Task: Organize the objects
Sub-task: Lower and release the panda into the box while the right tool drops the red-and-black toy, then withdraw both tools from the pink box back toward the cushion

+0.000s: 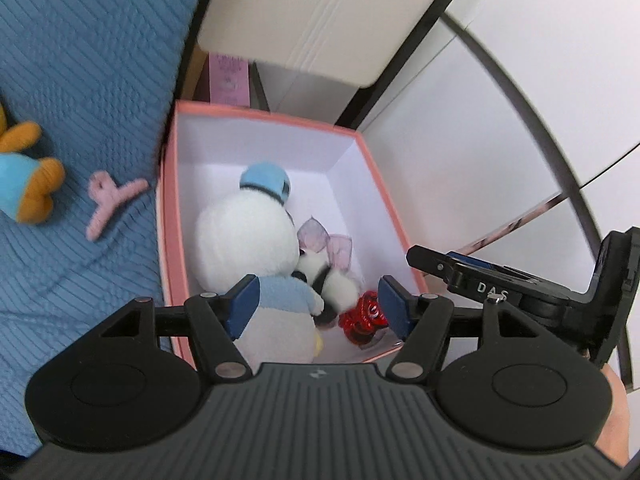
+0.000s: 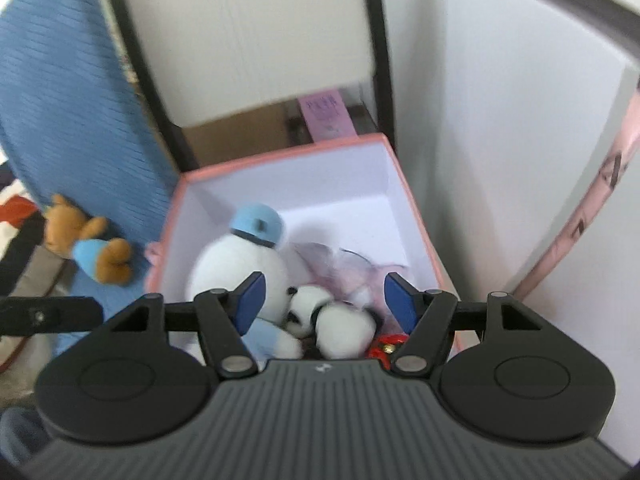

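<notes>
A pink box [image 1: 372, 156] with a white inside holds a white duck plush with a blue cap [image 1: 248, 236], a small panda plush [image 1: 336, 284], a red ornament [image 1: 362, 316] and sheer pink bows [image 1: 326, 242]. My left gripper [image 1: 318, 304] is open and empty above the box's near end. My right gripper [image 2: 324, 300] is open and empty above the same box [image 2: 412, 196], over the duck [image 2: 236, 256] and panda [image 2: 340, 320]. The right gripper's body [image 1: 520, 288] shows at the box's right in the left wrist view.
A blue textured blanket [image 1: 80, 80] lies left of the box with a pink hair claw [image 1: 108, 200] and an orange and blue plush [image 1: 24, 180] on it. The plush also shows in the right wrist view [image 2: 96, 252]. A pink carton [image 1: 228, 80], a cream panel and white cabinet fronts stand behind.
</notes>
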### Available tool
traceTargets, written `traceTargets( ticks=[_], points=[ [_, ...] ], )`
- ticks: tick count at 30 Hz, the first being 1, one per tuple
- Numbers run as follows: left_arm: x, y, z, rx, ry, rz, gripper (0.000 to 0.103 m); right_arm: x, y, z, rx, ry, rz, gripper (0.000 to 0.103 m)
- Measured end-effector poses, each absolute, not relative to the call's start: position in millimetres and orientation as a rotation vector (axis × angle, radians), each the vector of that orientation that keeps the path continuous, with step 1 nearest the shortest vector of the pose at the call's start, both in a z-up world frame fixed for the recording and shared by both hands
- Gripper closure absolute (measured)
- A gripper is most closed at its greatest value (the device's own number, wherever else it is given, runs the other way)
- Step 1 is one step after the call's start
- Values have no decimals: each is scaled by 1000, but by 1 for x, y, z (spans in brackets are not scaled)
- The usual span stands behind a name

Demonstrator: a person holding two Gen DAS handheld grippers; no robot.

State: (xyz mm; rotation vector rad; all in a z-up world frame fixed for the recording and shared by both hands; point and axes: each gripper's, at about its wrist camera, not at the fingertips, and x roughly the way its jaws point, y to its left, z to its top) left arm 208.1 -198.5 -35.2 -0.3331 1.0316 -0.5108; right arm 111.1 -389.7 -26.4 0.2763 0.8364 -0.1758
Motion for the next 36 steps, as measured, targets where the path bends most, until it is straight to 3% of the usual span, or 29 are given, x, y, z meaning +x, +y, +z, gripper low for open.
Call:
traceTargets(
  ticks=[13,36],
  points=[
    [153,-121,15,-313,872,-488,32,73,-294,18,195,749,6,35],
    [100,-24,-29,-292,751,-344,32,43,-190,-30,137,719,42,35]
  ],
)
